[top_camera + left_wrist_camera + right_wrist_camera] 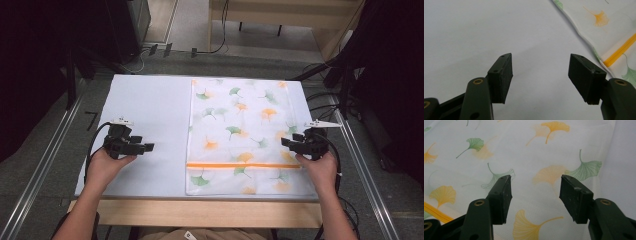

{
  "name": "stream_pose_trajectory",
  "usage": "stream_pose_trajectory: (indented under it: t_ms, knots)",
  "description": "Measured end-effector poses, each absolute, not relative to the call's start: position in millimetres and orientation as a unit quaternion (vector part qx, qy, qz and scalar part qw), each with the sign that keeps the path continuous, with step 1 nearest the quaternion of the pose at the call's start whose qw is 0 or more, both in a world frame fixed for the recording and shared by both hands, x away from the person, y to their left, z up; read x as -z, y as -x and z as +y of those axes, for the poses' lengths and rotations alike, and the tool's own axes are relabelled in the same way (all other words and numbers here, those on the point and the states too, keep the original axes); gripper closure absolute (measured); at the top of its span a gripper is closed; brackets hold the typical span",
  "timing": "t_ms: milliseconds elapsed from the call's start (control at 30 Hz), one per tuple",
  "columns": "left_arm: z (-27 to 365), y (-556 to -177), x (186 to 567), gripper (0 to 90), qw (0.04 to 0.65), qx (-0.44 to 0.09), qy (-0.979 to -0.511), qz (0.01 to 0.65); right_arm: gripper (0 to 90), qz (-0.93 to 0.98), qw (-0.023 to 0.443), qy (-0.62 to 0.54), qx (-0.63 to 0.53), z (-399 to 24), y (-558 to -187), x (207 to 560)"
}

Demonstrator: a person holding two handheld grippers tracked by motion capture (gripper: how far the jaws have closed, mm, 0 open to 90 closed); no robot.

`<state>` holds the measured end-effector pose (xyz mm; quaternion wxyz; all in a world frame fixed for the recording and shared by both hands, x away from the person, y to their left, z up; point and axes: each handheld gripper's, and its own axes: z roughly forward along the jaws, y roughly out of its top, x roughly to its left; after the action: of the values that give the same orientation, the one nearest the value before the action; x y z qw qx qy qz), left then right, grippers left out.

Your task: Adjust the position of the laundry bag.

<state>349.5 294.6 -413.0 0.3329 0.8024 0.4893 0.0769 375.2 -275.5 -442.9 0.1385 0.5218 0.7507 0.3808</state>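
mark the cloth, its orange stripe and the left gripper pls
cloth [240, 130], high view, middle of the leaf print
orange stripe [240, 164], high view, mid-stripe
left gripper [540, 75], left gripper view, gap midway between its open jaws

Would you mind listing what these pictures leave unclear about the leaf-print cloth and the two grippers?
- Leaf-print cloth, high view: whether it is a bag or a folded sheet is too small to tell.
- Right gripper, high view: its own body hides whether it touches the cloth.
- Left gripper, left gripper view: the frame edge cuts off the cloth's far side.
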Motion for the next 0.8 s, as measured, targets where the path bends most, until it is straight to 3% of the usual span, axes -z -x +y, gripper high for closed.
stream_pose_trajectory:
  t_ms: [800]
  knots:
    - [294.8, -352.7, 418.2, 34.9, 0.33, -0.074, -0.803, 0.49, 43.2, 0.754, 0.135, -0.522, -0.375, -274.6, -376.5, 445.8]
